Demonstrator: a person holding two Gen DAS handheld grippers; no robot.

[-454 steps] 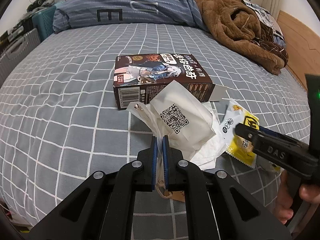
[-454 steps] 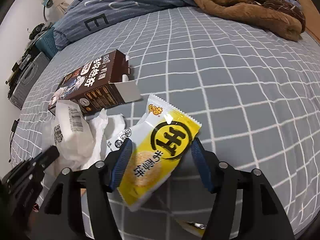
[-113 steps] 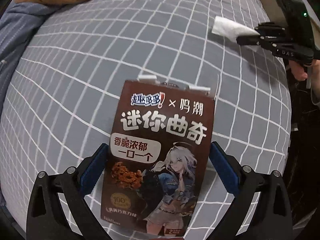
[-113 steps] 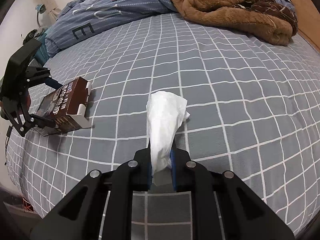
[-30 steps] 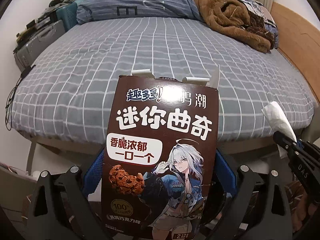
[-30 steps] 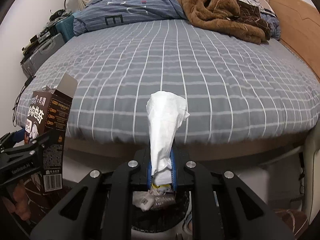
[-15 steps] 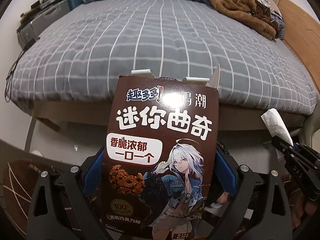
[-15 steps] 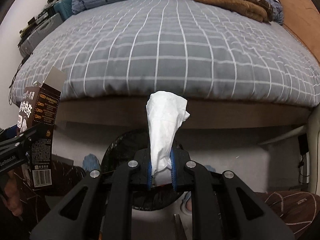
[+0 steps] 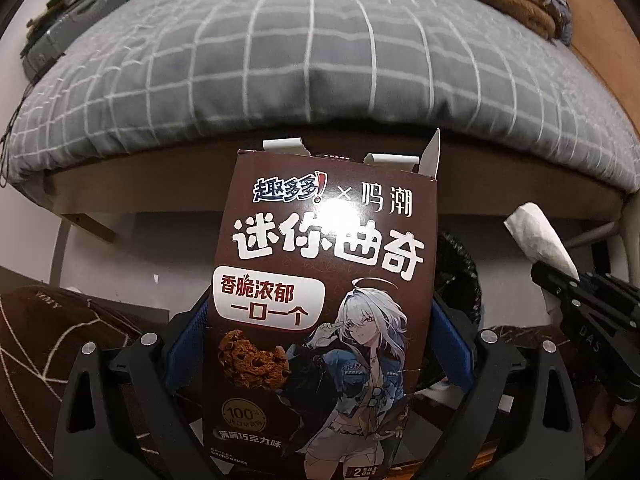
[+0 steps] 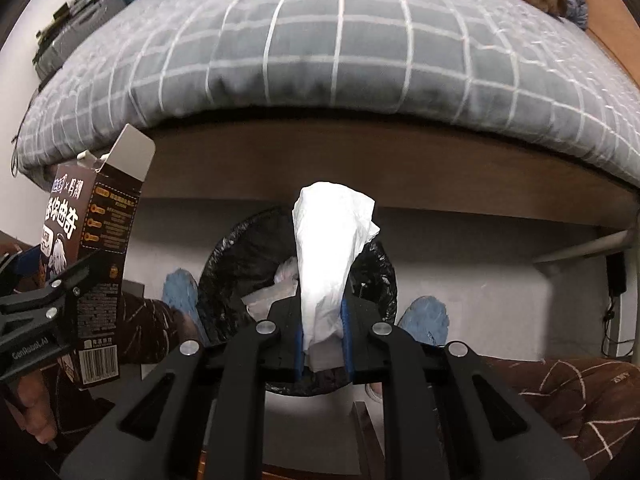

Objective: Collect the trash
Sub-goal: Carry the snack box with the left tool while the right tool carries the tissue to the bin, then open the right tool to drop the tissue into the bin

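Observation:
My left gripper [image 9: 320, 344] is shut on a brown cookie box [image 9: 324, 304] with open top flaps, held upright; the same box [image 10: 92, 264] shows at the left of the right wrist view. My right gripper [image 10: 323, 332] is shut on a crumpled white tissue [image 10: 330, 252] that sticks up between its blue pads; that tissue [image 9: 538, 242] appears at the right of the left wrist view. Below the tissue stands a bin lined with a black bag [image 10: 236, 264], with pale wrappers inside. The box hides most of the bin [image 9: 460, 276] in the left wrist view.
The bed with its grey checked cover [image 10: 340, 48] and wooden frame [image 10: 360, 160] overhangs the bin from behind. Two blue slippers [image 10: 424, 316] flank the bin on the pale floor. A person's patterned brown trouser legs [image 10: 580, 400] sit at both lower sides.
Both grippers have sunk from bed height toward the floor and tipped further down. The bed has slid up the frames and the black-lined bin has come into view under the tissue.

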